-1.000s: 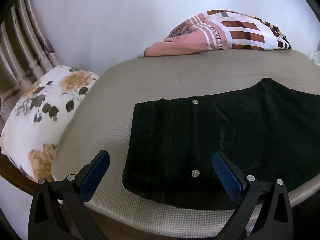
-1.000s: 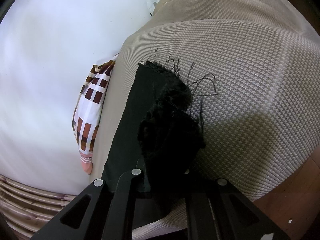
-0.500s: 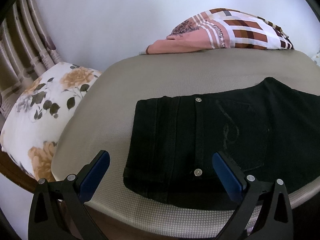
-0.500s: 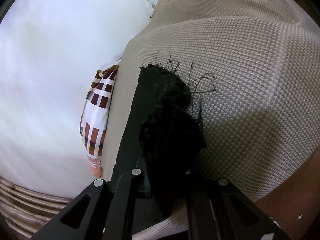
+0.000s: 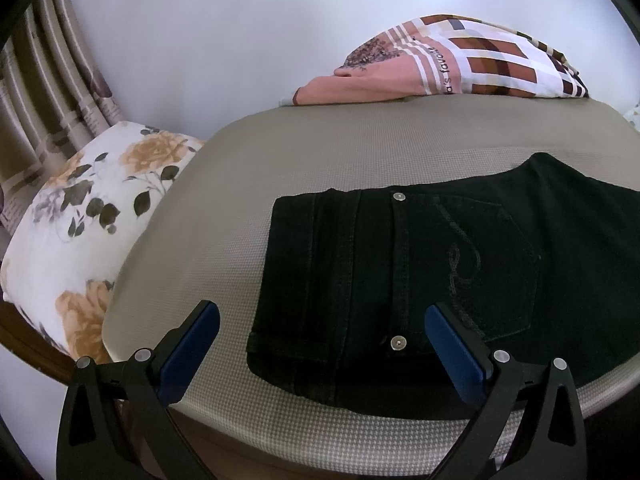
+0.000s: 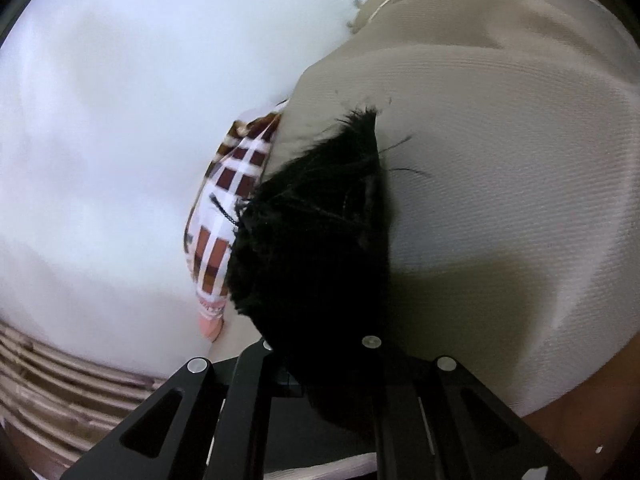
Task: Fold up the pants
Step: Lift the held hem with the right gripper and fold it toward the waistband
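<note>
1. Lifted since a moment ago, my right gripper [image 6: 320, 360] has carried the frayed hem of the black pants [image 6: 312, 248] up off the bed [image 6: 500, 160], its jaws clamped tight on the cloth.
2. My left gripper [image 5: 320, 340] hovers with jaws wide apart over the waistband, touching nothing.
3. From that side the pants [image 5: 420, 272] lie flat near the bed's near edge, waistband toward the left.
4. A checked cloth [image 5: 460, 64] sits at the far edge, and a floral pillow [image 5: 80, 232] lies beyond the left edge.
</note>
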Demonstrator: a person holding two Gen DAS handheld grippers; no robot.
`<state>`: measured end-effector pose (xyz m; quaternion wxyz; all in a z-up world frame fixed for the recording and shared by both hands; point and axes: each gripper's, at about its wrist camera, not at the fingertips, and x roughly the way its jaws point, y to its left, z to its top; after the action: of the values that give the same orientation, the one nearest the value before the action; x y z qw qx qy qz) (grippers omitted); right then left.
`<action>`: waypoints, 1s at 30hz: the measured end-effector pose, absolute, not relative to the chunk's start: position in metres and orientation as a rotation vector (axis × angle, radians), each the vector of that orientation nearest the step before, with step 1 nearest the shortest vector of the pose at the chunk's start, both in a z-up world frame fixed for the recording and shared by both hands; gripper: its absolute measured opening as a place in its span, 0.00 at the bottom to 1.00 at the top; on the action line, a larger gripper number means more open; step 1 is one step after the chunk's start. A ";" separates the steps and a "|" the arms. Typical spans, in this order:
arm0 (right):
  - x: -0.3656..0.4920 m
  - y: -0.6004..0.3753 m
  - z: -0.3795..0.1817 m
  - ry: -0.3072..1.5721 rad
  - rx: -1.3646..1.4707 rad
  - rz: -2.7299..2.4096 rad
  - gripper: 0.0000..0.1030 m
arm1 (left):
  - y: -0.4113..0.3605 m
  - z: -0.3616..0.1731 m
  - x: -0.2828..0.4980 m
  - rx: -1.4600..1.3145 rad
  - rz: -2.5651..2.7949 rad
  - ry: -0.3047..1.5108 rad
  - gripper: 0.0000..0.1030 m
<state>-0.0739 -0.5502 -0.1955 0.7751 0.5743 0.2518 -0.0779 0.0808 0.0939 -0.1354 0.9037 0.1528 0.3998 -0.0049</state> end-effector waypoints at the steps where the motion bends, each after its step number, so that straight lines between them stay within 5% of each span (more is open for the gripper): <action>1: -0.069 -0.546 -0.193 0.550 1.239 -0.156 0.10 | 0.094 -0.135 0.081 0.316 -0.009 0.825 0.99; 30: 0.064 -0.374 -0.179 0.753 1.172 0.271 0.10 | 0.087 -0.145 0.083 0.330 -0.012 0.868 0.99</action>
<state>0.0643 -0.3739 -0.1794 0.7587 0.5380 0.3456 0.1244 0.0825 0.0874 -0.1450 0.8942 0.1592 0.4184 -0.0059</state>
